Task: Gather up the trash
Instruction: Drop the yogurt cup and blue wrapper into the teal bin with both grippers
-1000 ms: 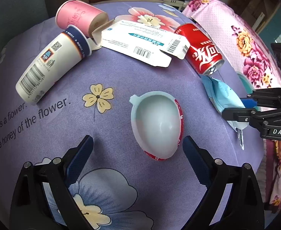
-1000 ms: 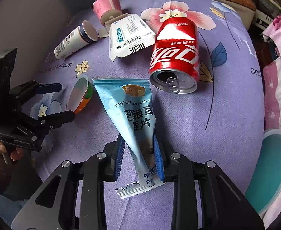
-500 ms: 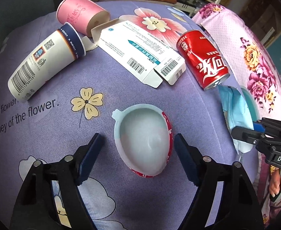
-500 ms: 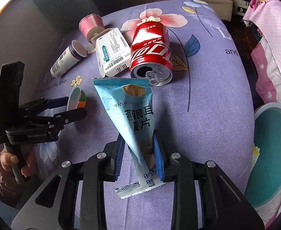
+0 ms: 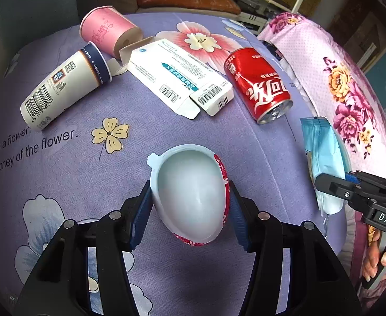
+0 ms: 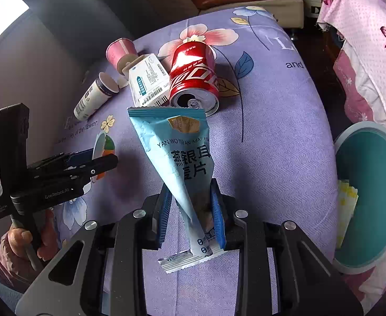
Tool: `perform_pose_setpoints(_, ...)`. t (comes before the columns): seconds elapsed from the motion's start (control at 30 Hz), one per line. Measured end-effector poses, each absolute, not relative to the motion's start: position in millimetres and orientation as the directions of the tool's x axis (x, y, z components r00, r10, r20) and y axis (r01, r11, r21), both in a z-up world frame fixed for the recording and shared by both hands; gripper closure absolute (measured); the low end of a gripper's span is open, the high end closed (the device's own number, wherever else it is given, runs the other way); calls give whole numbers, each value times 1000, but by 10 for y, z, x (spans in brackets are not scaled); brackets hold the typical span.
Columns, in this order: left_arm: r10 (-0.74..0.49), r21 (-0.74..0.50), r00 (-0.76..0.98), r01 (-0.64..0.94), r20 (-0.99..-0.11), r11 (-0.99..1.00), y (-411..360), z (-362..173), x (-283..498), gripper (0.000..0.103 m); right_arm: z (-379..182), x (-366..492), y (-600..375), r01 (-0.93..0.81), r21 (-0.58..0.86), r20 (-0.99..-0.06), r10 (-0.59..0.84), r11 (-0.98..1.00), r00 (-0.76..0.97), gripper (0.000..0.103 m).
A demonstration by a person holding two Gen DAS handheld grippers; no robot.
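A white plastic cup [image 5: 190, 192] with a red printed outside lies on its side on the purple flowered cloth [image 5: 61, 173]. My left gripper [image 5: 190, 187] straddles it, its jaws closing, and both blue pads touch the cup's sides. The right wrist view shows that gripper [image 6: 103, 156] at the left, with the cup [image 6: 104, 142] between its fingers. My right gripper [image 6: 190, 187] is shut on the lower end of a light blue snack packet [image 6: 177, 142], held above the cloth. In the left wrist view the packet [image 5: 322, 152] hangs at the right edge.
A red soda can [image 5: 256, 84], a flattened white carton [image 5: 177, 79], a white paper cup [image 5: 61, 89] and a pink paper cup [image 5: 106, 31] lie at the back of the cloth. A teal bin [image 6: 377, 163] with some paper inside stands off the table's right side, by pink floral fabric [image 6: 364, 39].
The left jaws have closed in from wide apart onto the cup's sides. The right gripper has carried the packet up and toward the right, bringing more of the teal bin into view.
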State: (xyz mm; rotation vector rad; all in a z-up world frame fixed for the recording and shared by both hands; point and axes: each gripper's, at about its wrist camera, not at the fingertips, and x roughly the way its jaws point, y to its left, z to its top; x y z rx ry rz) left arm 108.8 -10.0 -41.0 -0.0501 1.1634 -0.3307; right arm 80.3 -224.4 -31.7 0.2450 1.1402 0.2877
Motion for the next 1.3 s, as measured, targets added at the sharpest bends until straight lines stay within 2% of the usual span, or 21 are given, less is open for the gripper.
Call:
perform_pose_setpoints(0.73, -306, -100, 358, 491, -882, 865, -1591, -43, 655, 47, -27, -21, -3516, 130, 367, -768, 221, 921, 601, 76)
perform_pose_setpoints(1.3, -333, -115, 260, 606, -906, 787, -2725, -157, 614, 47, -82, -492, -4577, 321, 372, -749, 78, 871, 658, 76)
